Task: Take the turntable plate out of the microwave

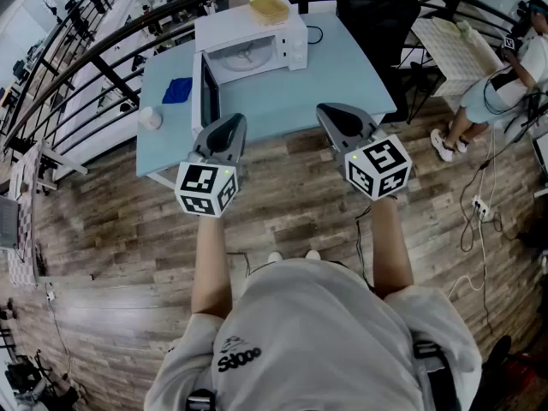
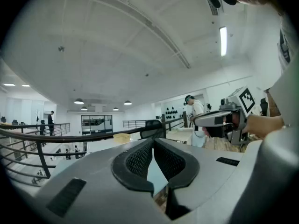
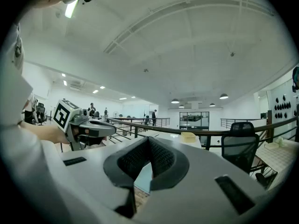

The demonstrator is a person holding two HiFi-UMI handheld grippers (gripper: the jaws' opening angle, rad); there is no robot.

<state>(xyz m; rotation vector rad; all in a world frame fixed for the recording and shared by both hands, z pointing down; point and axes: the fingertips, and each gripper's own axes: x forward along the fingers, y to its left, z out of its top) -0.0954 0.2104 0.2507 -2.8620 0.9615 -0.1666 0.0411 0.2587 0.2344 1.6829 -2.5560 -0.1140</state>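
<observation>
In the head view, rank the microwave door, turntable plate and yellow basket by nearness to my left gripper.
1. Microwave door, open, just beyond the left gripper.
2. Turntable plate, inside the microwave.
3. Yellow basket, on the microwave's top.

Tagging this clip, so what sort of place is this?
Probably an open-plan lab mezzanine: a black railing overlooks a lower floor, and a microwave sits on a light blue table beside an office chair.

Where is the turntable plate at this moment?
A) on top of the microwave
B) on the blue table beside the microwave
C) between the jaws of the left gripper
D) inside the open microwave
D: the turntable plate lies inside the microwave, whose door stands open.
</observation>
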